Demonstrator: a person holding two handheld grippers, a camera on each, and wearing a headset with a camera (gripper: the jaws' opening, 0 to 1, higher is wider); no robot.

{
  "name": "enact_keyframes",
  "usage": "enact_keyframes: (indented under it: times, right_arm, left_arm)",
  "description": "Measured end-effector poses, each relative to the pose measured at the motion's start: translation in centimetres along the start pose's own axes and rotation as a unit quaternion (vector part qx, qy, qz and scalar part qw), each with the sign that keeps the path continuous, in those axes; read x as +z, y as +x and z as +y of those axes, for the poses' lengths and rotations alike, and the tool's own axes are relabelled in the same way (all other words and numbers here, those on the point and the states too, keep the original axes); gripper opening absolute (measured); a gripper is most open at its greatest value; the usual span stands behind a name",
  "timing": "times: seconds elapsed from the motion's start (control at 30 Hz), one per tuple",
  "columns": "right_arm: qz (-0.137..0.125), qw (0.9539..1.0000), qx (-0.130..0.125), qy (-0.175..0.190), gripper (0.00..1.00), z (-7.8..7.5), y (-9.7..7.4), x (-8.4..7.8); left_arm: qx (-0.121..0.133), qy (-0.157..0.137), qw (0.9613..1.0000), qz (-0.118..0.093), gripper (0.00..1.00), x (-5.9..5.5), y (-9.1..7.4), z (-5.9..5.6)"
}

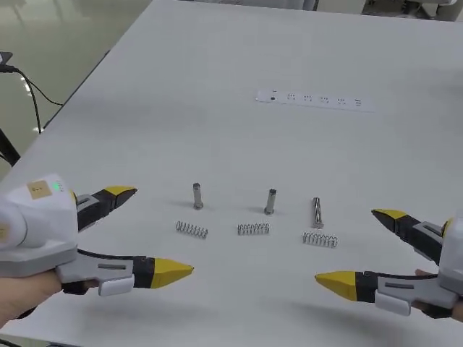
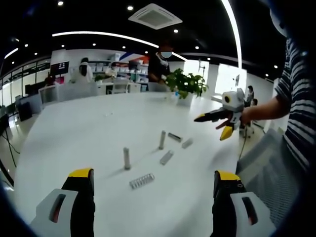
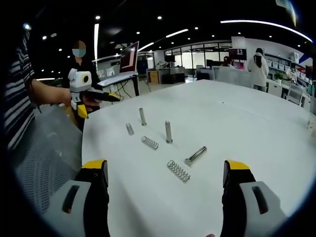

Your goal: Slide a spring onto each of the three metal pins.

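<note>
Three metal pins lie in a row on the white table [image 1: 231, 144]. The left pin [image 1: 197, 196] and middle pin [image 1: 270, 202] stand upright; the right pin [image 1: 317, 212] lies on its side. A loose spring rests in front of each: left spring [image 1: 192, 230], middle spring [image 1: 253, 229], right spring [image 1: 320, 239]. My left gripper [image 1: 150, 231] hovers open left of the row, its jaws empty, facing the nearest spring [image 2: 141, 180]. My right gripper [image 1: 359, 247] hovers open on the right, empty, with the lying pin [image 3: 196, 155] and a spring [image 3: 178, 171] ahead of it.
A white power strip [image 1: 311, 99] lies farther back on the table. A black cable [image 1: 32, 94] hangs off the left edge. The table's front edge runs just under both grippers. People and a potted plant [image 2: 185, 84] stand beyond the table.
</note>
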State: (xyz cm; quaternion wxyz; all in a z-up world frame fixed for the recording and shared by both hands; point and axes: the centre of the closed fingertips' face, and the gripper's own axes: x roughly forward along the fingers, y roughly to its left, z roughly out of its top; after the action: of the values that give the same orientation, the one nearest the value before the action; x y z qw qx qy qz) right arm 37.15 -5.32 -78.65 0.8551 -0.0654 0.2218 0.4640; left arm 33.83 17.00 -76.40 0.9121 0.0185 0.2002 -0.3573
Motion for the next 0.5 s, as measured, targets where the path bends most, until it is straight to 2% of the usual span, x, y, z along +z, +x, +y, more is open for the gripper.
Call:
enact_keyframes:
  times: [0.23, 0.5]
  right_arm:
    - [0.003, 1.0, 0.0, -0.002, 0.92, -0.5, 1.1, 1.4]
    - [0.007, 1.0, -0.004, 0.002, 0.86, -1.6, 2.0, 2.6]
  left_arm:
    - [0.0, 0.0, 1.0, 0.002, 0.98, -0.1, -0.2, 0.1]
    - [-0.005, 0.017, 0.9998, 0.006, 0.98, 0.7, -0.3, 0.9]
